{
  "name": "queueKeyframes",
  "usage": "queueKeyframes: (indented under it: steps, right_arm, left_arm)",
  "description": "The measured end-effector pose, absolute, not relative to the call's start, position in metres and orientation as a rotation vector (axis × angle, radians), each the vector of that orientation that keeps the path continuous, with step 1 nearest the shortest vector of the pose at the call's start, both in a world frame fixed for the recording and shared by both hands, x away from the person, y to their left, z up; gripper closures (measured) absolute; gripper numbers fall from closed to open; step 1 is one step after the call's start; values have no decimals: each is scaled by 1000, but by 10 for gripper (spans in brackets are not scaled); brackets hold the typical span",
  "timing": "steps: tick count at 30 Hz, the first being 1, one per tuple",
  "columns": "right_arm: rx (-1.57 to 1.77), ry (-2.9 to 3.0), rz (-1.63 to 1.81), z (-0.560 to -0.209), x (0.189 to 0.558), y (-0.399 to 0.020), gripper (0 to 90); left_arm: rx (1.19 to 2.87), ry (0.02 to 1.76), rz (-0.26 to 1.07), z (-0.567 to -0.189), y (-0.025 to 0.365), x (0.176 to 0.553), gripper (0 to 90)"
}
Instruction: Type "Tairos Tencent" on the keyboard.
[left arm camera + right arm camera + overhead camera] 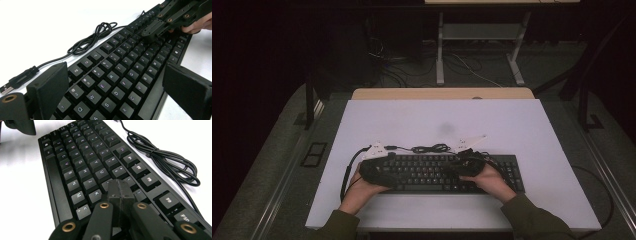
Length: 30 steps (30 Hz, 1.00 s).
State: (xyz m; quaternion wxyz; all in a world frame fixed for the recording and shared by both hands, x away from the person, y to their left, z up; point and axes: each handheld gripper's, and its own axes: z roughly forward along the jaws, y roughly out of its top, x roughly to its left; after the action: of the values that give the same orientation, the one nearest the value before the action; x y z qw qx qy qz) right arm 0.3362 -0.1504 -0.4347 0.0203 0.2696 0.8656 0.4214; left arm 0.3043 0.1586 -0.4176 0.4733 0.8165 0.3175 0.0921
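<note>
The flat black plastic keyboard (447,173) lies near the table's front edge, long axis left to right. The right gripper (120,188), jaws pressed together, points down onto its middle keys; the left gripper (115,82) hangs wide open over the left end.

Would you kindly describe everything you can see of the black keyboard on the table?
The keyboard is black, plastic-looking, full-size, with pale legends on its keys. It lies flat on the white table, near the person's edge. Its black cable lies coiled on the table beside the function row and ends in a loose USB plug. The right hand-held gripper, jaws shut, has its tip down on the keys near K. The left hand-held gripper, open, hangs over the left end.
</note>
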Motion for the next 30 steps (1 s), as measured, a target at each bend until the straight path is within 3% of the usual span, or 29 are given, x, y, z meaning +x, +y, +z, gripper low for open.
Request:
queueKeyframes:
  steps: [18, 24, 30]
  right_arm:
    - [837, 2691, 1281, -437, 336, -147, 893]
    - [841, 2676, 1320, -435, 336, -150, 815]
    - [867, 2665, 1370, -432, 337, -154, 660]
  left_arm:
    - [2003, 773, 230, -417, 160, 304, 60]
    - [2002, 771, 234, -417, 162, 304, 73]
    - [2015, 760, 245, -418, 165, 301, 123]
